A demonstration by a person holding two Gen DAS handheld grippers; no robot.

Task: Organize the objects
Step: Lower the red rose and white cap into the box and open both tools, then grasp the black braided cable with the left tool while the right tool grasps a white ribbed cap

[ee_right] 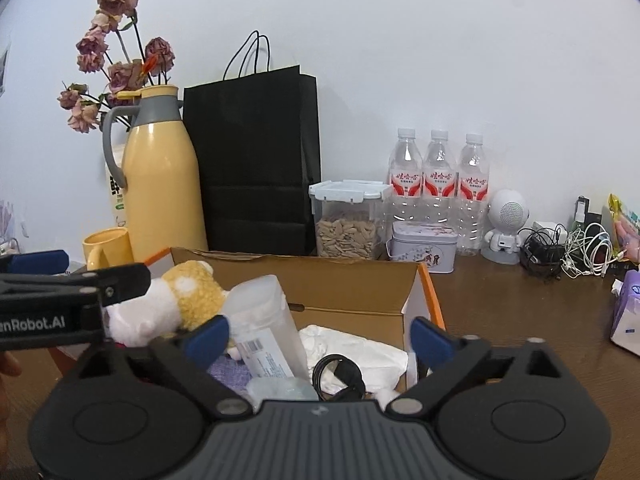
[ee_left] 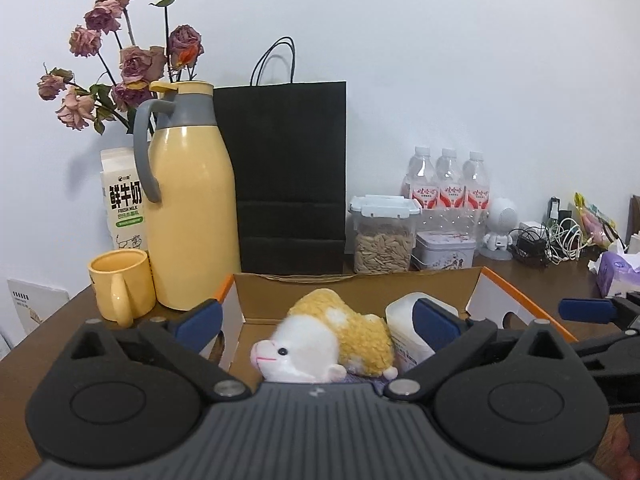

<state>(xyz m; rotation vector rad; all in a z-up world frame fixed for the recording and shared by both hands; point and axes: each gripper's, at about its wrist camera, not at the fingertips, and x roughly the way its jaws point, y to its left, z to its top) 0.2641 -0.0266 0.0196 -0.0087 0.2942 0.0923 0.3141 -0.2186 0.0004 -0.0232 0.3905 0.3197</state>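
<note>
Nearest to the camera is the left gripper [ee_left: 316,316], its black jaws with blue pads spread wide and holding nothing; between them, inside the open brown cardboard box with orange edges [ee_left: 486,276], lies the soft yellow and white plush toy animal [ee_left: 328,336], not touched by either pad. Just right of the toy in the box stands a translucent white plastic container [ee_right: 266,320], tilted, and further right lie a crumpled white cloth or paper [ee_right: 360,350] and a coiled black cable [ee_right: 340,372]. The right gripper [ee_right: 320,336] is also spread wide above the box, with nothing pinched. Behind the box, from left to right on the brown wooden table [ee_right: 520,312], stand a yellow ceramic mug [ee_left: 120,288], a white milk carton [ee_left: 122,200], a tall yellow thermos jug with a grey handle [ee_left: 188,208] in front of dried pink roses [ee_left: 132,60], a black paper bag with cord handles [ee_left: 288,176], a clear plastic jar of seeds [ee_left: 382,236], a small pale metal tin [ee_left: 444,250] and three clear water bottles with red labels [ee_left: 448,184].
</note>
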